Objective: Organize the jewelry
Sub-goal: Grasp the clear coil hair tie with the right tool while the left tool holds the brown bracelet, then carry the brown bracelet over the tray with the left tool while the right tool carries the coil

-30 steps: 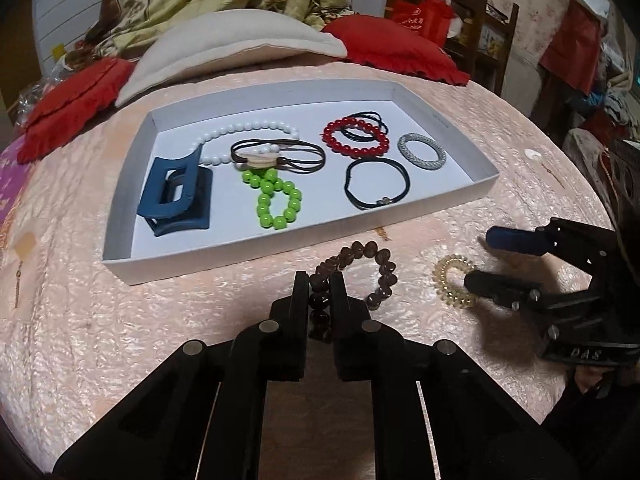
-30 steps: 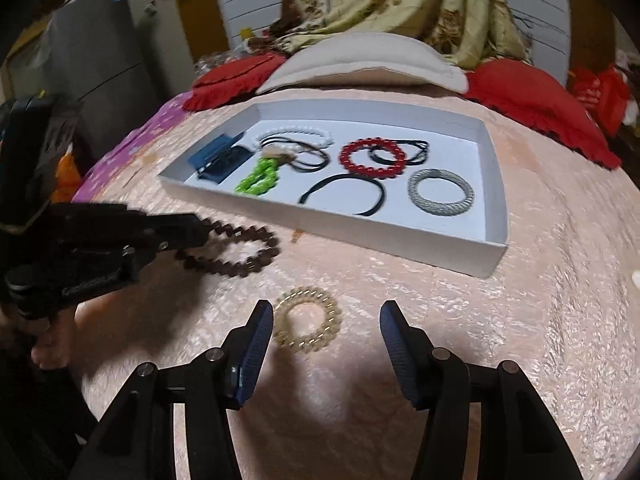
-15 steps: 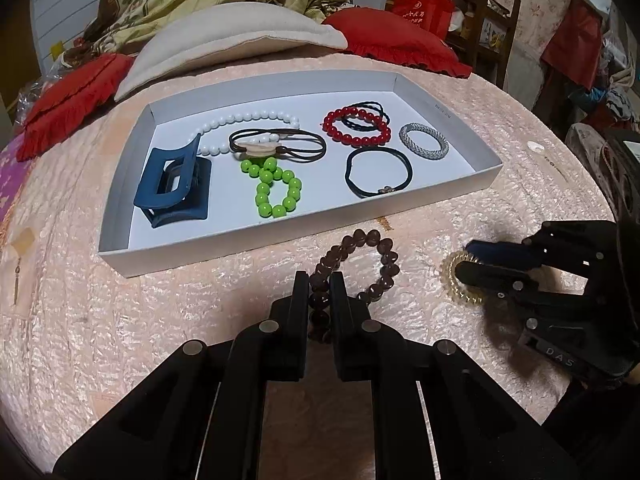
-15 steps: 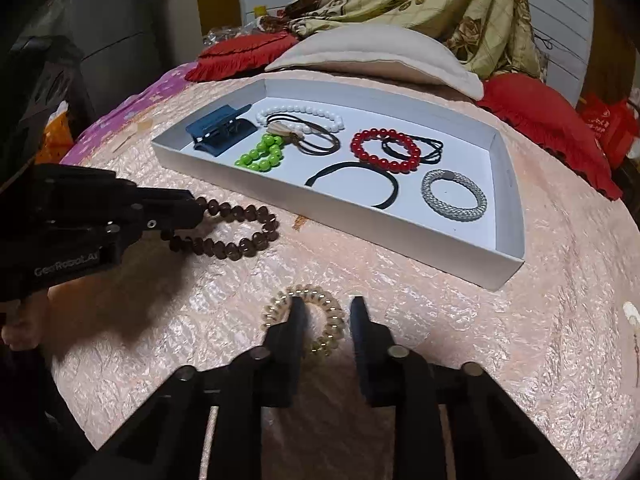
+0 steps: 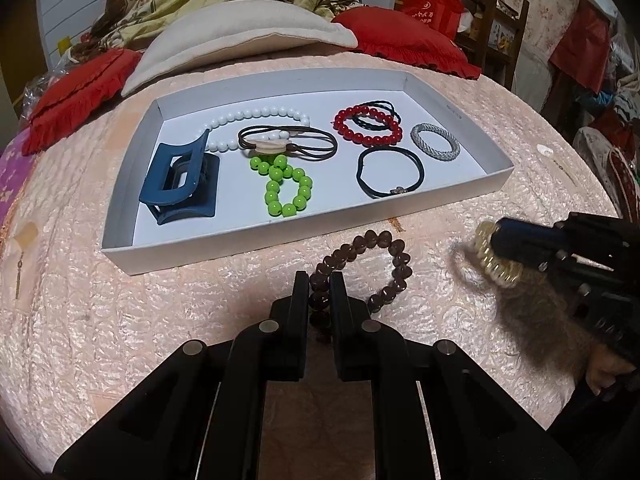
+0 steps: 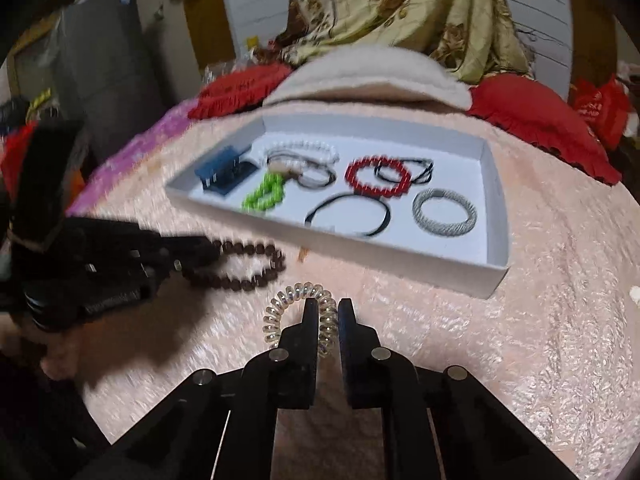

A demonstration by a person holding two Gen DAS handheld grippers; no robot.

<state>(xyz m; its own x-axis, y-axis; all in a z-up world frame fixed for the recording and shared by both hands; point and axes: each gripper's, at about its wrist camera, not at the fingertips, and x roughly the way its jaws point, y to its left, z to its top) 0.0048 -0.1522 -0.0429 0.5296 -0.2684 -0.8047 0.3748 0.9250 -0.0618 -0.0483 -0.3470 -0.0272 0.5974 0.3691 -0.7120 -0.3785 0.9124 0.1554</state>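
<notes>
Two grippers are seen, each clamped on one item outside the tray. The left gripper (image 5: 320, 280), low at centre of the left wrist view, is closed on a brown bead bracelet (image 5: 394, 258), whose loop lies on the pink quilted cover (image 5: 80, 320) just in front of the tray's near wall. The right gripper (image 6: 328, 308), low at centre of the right wrist view, is closed on a clear spiral hair tie (image 6: 280, 308); much of that view is blurred.

One white tray (image 5: 492, 160) occupies the middle of the left wrist view. Listed inside it, from left to right:
- blue hair claw (image 5: 180, 180)
- white bead string (image 5: 256, 116)
- brown hair band (image 5: 288, 144)
- green bead bracelet (image 5: 286, 192)
- red bead bracelet (image 5: 368, 126), overlapped by a thin black cord
- black hair tie (image 5: 390, 172)
- silver woven ring (image 5: 435, 146)

Red cushions (image 5: 400, 36) and a cream pillow (image 5: 240, 36) are placed behind the tray, at the top of the frame.
</notes>
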